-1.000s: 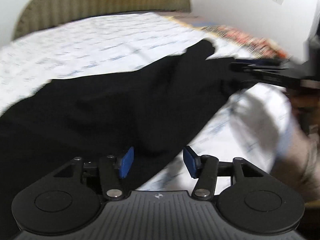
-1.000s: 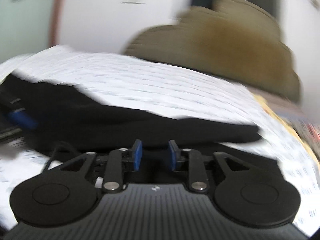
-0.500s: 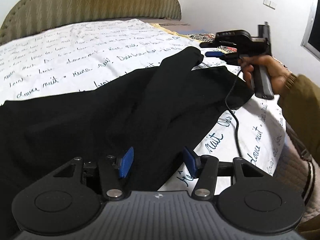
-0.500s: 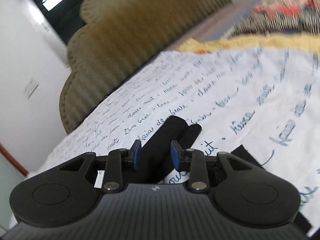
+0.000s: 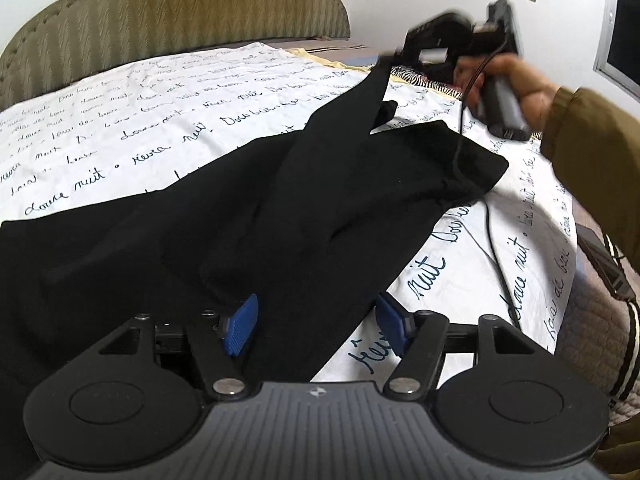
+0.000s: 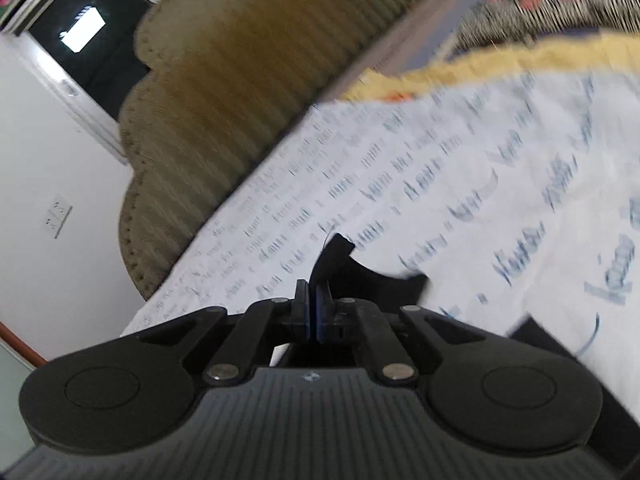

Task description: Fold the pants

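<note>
Right gripper (image 6: 312, 312) pinches the pants (image 5: 304, 200) hem, probably securely; left gripper (image 5: 316, 326) is opening, fabric between jaws. Lift evenly.

Pants (image 5: 304, 208) on bedsheet (image 5: 132, 128); headboard (image 5: 172, 8) behind; cable (image 5: 494, 248) on bedsheet, right of pants.

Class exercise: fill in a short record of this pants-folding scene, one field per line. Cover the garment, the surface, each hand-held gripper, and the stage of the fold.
garment: black pants, spread out, one leg end lifted
surface: bedsheet, white with blue handwriting print
left hand-held gripper: jaws opening, pads either side of the pants' edge, not pressing
right hand-held gripper: shut on the hem of one leg, raising it off the sheet
backdrop: padded olive headboard
stage: fold just begun; leg not yet laid over
</note>
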`<state>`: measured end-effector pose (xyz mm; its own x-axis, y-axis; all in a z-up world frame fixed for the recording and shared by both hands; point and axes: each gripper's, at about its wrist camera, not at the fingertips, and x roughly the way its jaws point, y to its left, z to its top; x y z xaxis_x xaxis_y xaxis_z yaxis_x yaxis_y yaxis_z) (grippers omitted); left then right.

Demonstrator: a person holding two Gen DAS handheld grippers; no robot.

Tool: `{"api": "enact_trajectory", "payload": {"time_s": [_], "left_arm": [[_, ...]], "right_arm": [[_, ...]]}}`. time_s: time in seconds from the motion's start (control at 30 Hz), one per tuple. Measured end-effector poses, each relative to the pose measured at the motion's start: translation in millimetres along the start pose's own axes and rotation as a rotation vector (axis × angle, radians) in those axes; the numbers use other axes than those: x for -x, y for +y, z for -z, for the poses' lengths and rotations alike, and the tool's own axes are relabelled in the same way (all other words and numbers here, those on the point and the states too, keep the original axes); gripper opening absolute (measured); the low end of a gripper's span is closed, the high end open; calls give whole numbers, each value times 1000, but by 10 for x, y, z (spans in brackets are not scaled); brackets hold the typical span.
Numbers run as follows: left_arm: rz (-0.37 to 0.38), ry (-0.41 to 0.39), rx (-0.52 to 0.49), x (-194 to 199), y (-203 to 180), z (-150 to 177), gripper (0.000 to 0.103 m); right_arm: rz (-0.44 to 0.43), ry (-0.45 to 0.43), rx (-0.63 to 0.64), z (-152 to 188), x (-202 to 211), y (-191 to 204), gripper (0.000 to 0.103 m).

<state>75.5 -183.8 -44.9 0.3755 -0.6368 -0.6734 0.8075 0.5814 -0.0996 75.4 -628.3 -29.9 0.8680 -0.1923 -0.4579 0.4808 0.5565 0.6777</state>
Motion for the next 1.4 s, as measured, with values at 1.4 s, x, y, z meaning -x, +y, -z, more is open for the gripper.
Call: {"api": "enact_trajectory", "payload": {"time_s": [1.4], "left_arm": [[-228,-91,258,1136,698,248,77]], "right_arm": [[-49,65,1399,2720,1383,1532,24]]}}
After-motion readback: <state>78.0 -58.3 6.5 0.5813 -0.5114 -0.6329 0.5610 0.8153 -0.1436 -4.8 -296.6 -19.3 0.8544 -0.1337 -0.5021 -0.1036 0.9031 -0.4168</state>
